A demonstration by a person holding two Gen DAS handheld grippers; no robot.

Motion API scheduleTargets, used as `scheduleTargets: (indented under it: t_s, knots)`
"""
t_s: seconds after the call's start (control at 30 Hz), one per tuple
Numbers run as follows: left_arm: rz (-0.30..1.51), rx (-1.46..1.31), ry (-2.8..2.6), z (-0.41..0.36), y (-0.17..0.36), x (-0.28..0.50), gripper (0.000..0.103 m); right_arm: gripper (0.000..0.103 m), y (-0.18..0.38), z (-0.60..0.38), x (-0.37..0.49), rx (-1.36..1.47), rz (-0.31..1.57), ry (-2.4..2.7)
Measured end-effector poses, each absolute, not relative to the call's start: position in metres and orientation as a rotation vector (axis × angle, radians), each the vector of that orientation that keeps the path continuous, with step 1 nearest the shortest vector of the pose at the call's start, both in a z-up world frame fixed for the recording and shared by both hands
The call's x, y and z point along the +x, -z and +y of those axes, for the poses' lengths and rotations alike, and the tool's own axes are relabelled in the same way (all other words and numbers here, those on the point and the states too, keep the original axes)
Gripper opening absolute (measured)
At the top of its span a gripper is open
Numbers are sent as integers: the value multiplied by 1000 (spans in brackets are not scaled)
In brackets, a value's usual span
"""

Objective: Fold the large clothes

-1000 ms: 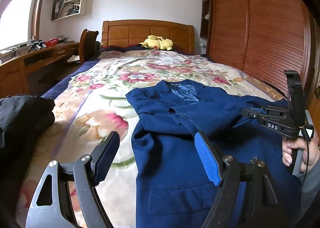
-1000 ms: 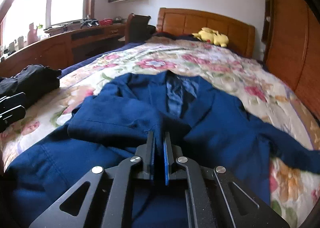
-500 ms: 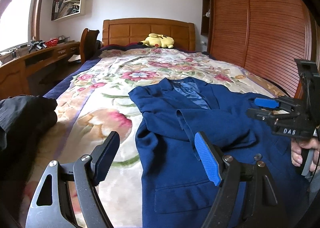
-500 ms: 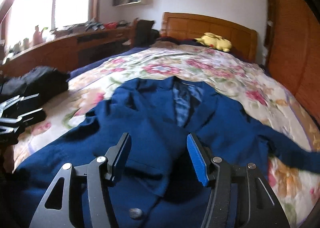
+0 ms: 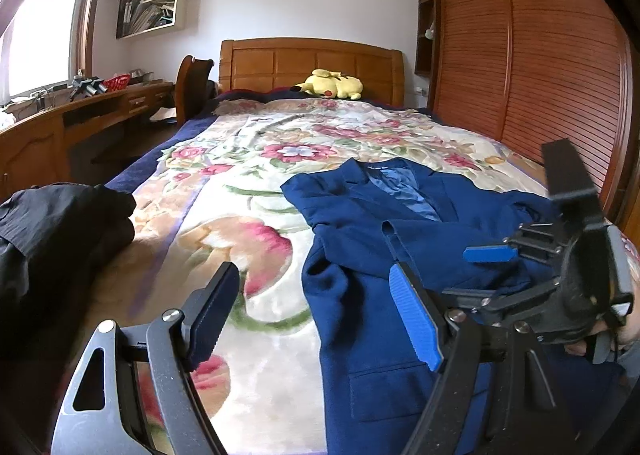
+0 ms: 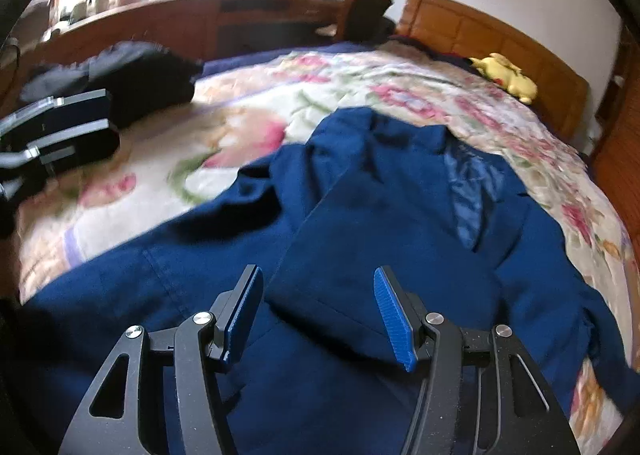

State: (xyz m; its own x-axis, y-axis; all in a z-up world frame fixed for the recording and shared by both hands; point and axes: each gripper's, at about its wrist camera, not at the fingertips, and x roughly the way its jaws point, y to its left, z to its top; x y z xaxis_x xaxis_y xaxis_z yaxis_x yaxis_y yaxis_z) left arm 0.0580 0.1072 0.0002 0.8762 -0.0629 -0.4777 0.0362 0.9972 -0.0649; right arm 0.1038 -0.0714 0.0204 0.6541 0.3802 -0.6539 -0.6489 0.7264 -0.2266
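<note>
You have one blue jacket on the bed, lying collar toward the headboard on the side nearer the wardrobe, with one sleeve folded in across its chest. There is one dark clothes pile at the opposite bed edge, one yellow plush by the headboard, and two grippers. Your left gripper has its jaws spread wide with nothing between them; it hangs over the jacket's left edge and the bare floral cover beside it. Your right gripper is about half open over the folded sleeve, its pads clear of the cloth, so it holds nothing. Between the jacket's edge and the dark pile a broad strip of cover lies free, and more free cover runs from the collar up to the plush; on the other side the jacket reaches close to the bed edge by the wardrobe. A second ago your right jaws were pinched shut on the sleeve; they have since opened and let it drop flat, and the gripper has swung and rolled toward the window side. Your left gripper has kept the same wide opening.
</note>
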Motion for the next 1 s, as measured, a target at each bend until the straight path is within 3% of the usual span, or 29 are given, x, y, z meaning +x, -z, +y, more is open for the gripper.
scheduleTargets:
  t_s: [0.47, 0.53, 0.63, 0.67, 0.7, 1.0]
  knots:
    - [511, -53, 58, 110, 4, 57, 78, 58, 13, -42, 141, -550, 728, -613]
    - [511, -53, 59, 109, 4, 58, 78, 54, 13, -43, 141, -544, 727, -610]
    - [511, -53, 59, 109, 4, 58, 78, 33, 11, -45, 140, -536, 721, -600]
    - [512, -53, 60, 108, 4, 59, 78, 19, 9, -47, 139, -528, 711, -595]
    - [512, -50, 61, 107, 4, 59, 78, 13, 5, -50, 139, -512, 700, -594]
    - [510, -49, 71, 102, 5, 59, 78, 11, -47, -113, 127, -314, 554, -557]
